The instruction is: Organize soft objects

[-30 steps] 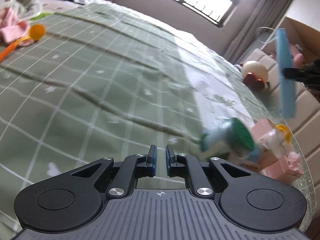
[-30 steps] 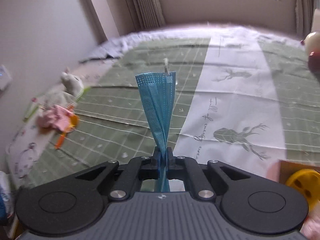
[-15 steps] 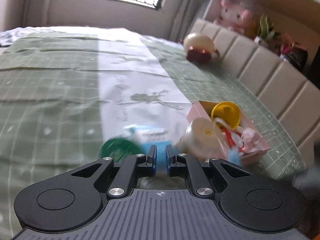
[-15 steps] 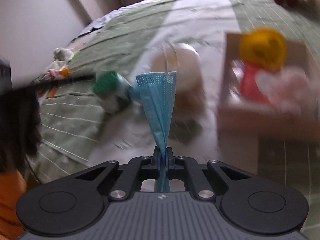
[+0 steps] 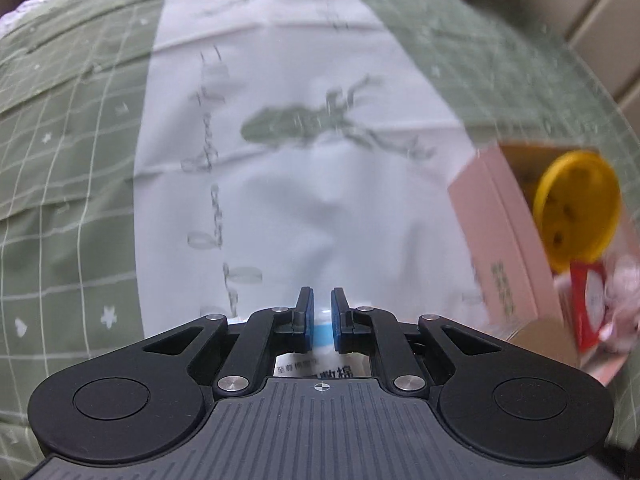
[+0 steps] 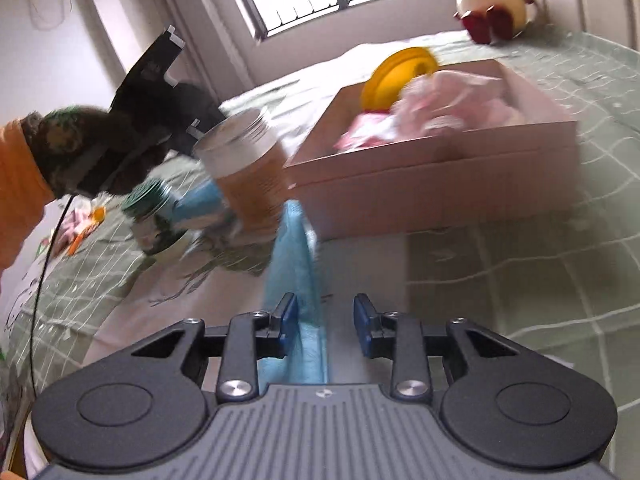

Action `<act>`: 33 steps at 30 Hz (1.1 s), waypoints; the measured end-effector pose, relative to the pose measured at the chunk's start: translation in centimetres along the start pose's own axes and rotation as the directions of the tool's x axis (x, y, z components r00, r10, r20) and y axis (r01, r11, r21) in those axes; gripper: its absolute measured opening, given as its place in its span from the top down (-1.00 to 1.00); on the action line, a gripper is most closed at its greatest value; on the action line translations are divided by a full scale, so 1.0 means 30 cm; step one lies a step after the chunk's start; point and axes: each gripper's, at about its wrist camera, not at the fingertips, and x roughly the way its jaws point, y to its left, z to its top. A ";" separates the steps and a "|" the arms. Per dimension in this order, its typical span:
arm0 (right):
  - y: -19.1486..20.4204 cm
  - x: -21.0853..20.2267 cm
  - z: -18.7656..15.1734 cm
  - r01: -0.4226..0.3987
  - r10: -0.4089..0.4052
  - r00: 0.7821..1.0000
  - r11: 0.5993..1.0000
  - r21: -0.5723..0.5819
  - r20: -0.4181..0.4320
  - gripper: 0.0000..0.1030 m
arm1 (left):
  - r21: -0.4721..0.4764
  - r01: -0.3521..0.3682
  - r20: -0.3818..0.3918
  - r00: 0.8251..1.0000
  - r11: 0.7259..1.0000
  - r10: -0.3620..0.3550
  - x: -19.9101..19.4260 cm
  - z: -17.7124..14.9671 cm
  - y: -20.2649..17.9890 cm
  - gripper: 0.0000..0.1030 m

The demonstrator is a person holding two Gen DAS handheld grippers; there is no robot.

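Observation:
My right gripper (image 6: 325,318) is open; the blue face mask (image 6: 294,264) hangs loose against its left finger (image 6: 287,316), above the bed in front of the pink box (image 6: 440,168). The box holds a pink soft cloth (image 6: 444,108) and a yellow lid (image 6: 400,70). My left gripper (image 5: 321,318) is nearly shut, its jaws a narrow gap apart, over a white-and-blue package (image 5: 320,360) whose label shows beneath them. The pink box (image 5: 500,240) is to its right. The left gripper also shows in the right wrist view (image 6: 152,80), over the containers.
A clear jar (image 6: 244,168) and a green-lidded container (image 6: 156,216) lie left of the box on the green checked bedspread (image 5: 72,160). A cream and red toy (image 6: 492,4) sits far back. Pink cloths and an orange scoop (image 6: 86,224) lie far left.
My right gripper has opened and the mask has slipped from an upright pinch to hang loose; it has swung down near the box. My left gripper has dropped low over the package.

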 end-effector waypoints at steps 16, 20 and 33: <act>0.003 0.005 -0.032 -0.009 0.009 0.999 1.000 -0.014 0.045 0.31 | 0.078 -0.065 0.413 0.910 0.995 0.028 -0.362 -0.427 -0.119 0.73; 0.015 0.003 -0.037 0.008 -0.006 0.999 1.000 -0.028 0.054 0.31 | -0.033 -0.116 0.521 0.846 0.993 0.116 -0.312 -0.606 -0.135 0.71; 0.050 0.002 -0.059 0.040 -0.033 0.997 0.994 -0.100 0.071 0.17 | 0.011 -0.187 0.341 0.924 0.982 0.173 -0.210 -0.759 -0.205 0.64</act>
